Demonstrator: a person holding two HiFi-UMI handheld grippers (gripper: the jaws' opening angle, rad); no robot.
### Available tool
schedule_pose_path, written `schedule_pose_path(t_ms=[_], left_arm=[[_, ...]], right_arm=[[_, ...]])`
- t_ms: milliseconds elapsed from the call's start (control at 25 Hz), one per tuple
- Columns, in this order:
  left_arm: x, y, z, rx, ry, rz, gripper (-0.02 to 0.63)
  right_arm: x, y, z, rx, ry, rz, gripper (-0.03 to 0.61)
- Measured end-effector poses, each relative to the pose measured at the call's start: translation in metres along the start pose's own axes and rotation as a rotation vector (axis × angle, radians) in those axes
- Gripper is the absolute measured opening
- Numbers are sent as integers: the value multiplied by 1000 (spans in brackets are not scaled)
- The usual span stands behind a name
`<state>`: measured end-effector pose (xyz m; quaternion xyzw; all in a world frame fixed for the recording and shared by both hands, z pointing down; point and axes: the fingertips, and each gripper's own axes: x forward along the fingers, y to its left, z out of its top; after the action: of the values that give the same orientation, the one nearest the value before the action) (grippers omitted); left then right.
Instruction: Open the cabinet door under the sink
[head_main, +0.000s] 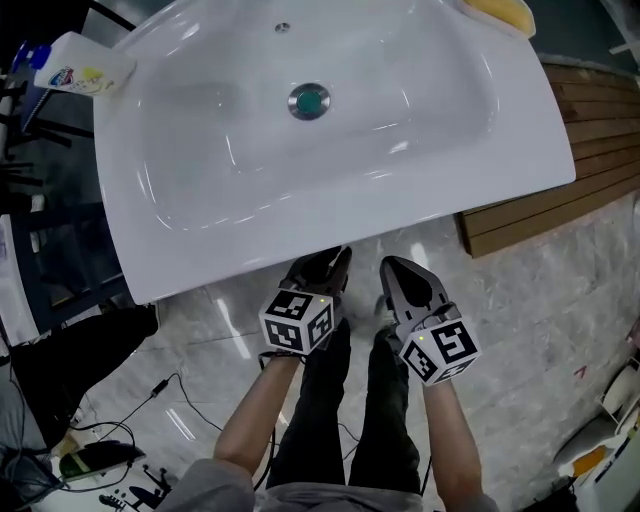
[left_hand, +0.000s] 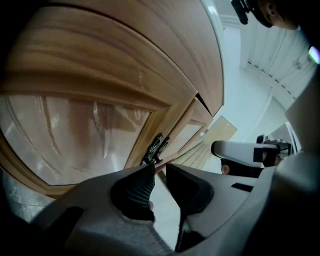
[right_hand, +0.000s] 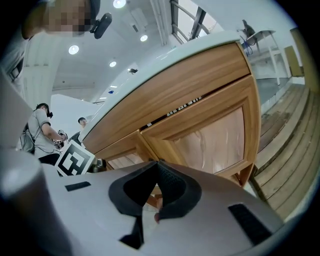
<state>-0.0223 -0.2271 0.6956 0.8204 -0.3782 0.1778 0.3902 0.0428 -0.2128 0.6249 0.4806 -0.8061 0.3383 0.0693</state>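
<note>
I'm looking down past the white sink (head_main: 420, 120) at both tongs, which are hovering just under its front rim. The left tongs (left_hand: 160, 167) are standing slightly apart with nothing between them. They are pointing at the dark metal handle (left_hand: 154, 149) on the edge of the wooden cabinet door (left_hand: 75, 130), which has a frosted panel; the handle is lying just beyond the tips, untouched. The right tongs (right_hand: 156, 163) are sitting with their tips together, empty, and facing the neighbouring door (right_hand: 220, 132).
</note>
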Motion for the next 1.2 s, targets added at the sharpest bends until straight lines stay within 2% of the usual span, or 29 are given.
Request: schedule_pose_path(t_ms=[440, 920, 1200], left_arm=[[33, 14, -8, -172, 26, -39, 127], [50, 19, -8, -243, 40, -52, 126], [52, 21, -8, -236, 65, -46, 115]], right_arm=[[-2, -15, -19, 26, -3, -23, 8], [-12, -23, -31, 34, 12, -28, 9], [-15, -29, -38, 51, 16, -35, 8]])
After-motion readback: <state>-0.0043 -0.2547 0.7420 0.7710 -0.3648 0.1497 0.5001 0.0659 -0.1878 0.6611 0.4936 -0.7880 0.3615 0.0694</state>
